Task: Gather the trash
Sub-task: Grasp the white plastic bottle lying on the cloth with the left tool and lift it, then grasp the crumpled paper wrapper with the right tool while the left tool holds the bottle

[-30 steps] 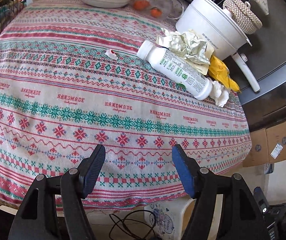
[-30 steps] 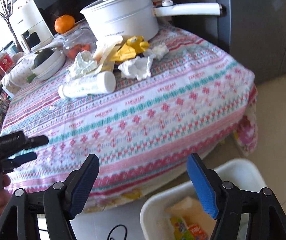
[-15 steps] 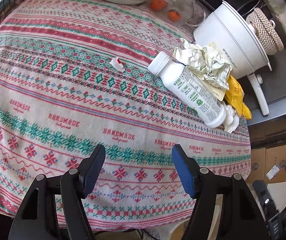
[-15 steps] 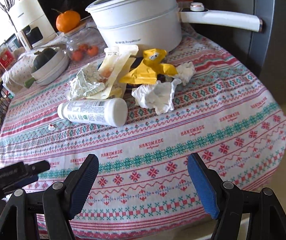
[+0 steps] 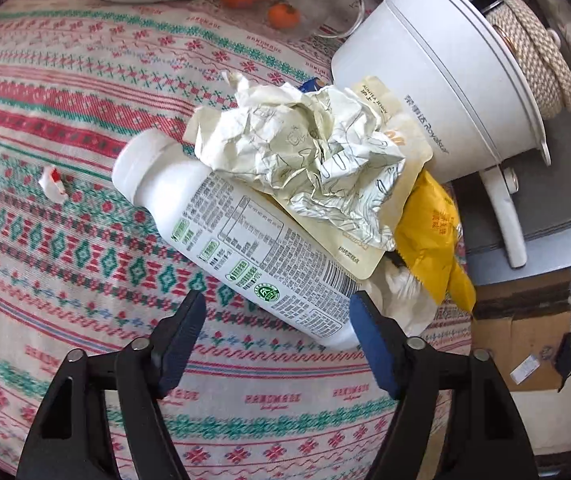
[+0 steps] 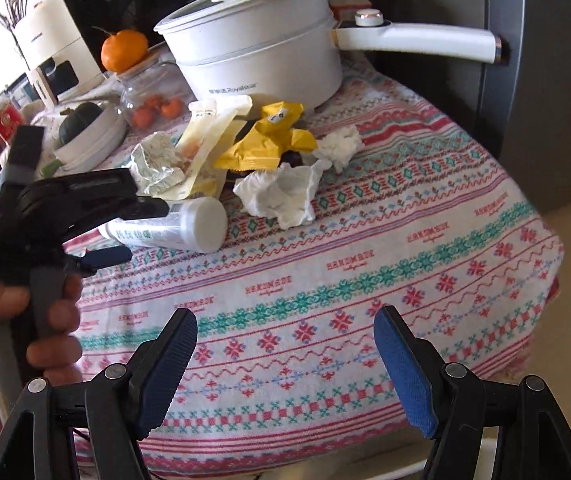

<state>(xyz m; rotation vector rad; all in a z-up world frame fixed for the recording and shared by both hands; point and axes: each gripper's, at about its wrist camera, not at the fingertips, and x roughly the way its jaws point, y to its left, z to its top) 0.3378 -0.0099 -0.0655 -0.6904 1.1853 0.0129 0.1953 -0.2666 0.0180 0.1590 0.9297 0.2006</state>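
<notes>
Left tongs [image 5: 277, 312] opening astride bottle [image 5: 241, 240], not yet gripping; best centred on body before closing. Right tongs [image 6: 285, 332] open, empty above surface [image 6: 405, 260].

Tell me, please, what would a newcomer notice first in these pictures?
First, the white bottle lying on its side on the patterned tablecloth, between the opening left tongs. Behind it is a heap of crumpled paper and a yellow wrapper, beside the white pot.
</notes>
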